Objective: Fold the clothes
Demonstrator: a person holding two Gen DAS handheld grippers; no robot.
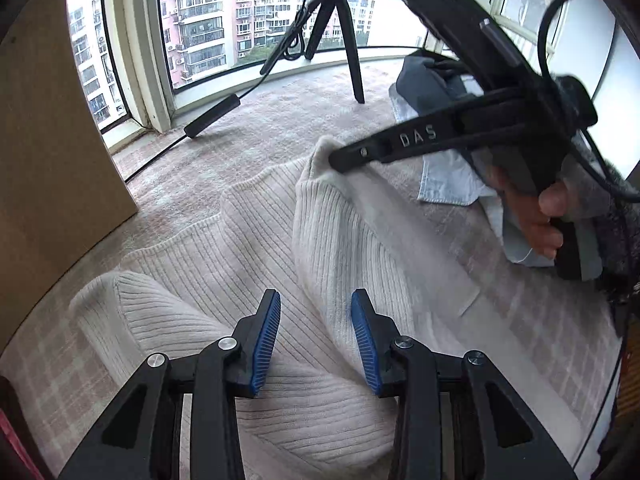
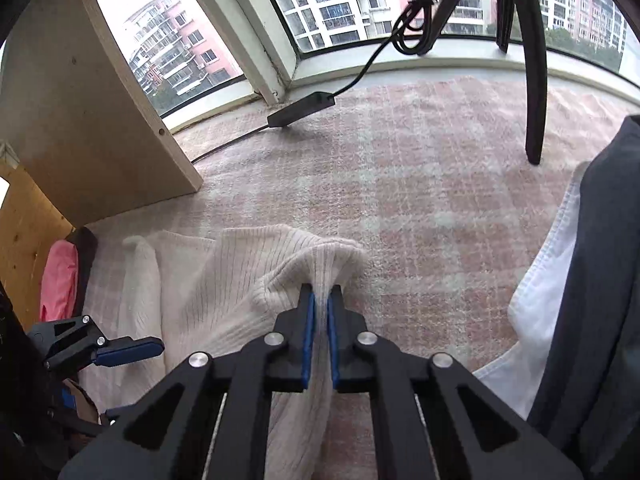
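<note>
- Far left: wooden panel (image 2: 80, 120) stood against the window (image 1: 208, 20); a pink item (image 2: 60, 284) lay at its foot. Neither is part of the fold.
- Left tool (image 1: 316, 340) hovered low over the near part of the sweater, blue pads apart, nothing between them. In the right wrist view it (image 2: 132, 350) sat at the left edge, beside the garment.
- Cream ribbed sweater (image 1: 248, 248) lay bunched on the pink checked blanket (image 2: 420, 200), partly spread, one section lifted into a ridge toward the right tool.
- Right tool (image 2: 320, 340) was clamped on a pinched fold of the sweater's edge; knit ran between the pads and hung below them. In the left wrist view it (image 1: 340, 158) held that bit of fabric raised off the blanket.
- Behind: tripod (image 1: 336, 32) with cable and a black adapter (image 2: 300, 110) near the sill.
- Right: pile of other clothes, pale blue shirt (image 1: 448, 184) and a dark grey garment (image 2: 600, 280), well apart from the sweater's body.
- Step, my read: early, spreading or starting the first fold; sweater not yet flat.
- Next move likely needs the left tool to close on the near hem or sleeve, then both to pull the knit taut and lay it flat before folding. Risk: loose knit slips or drags the blanket.
</note>
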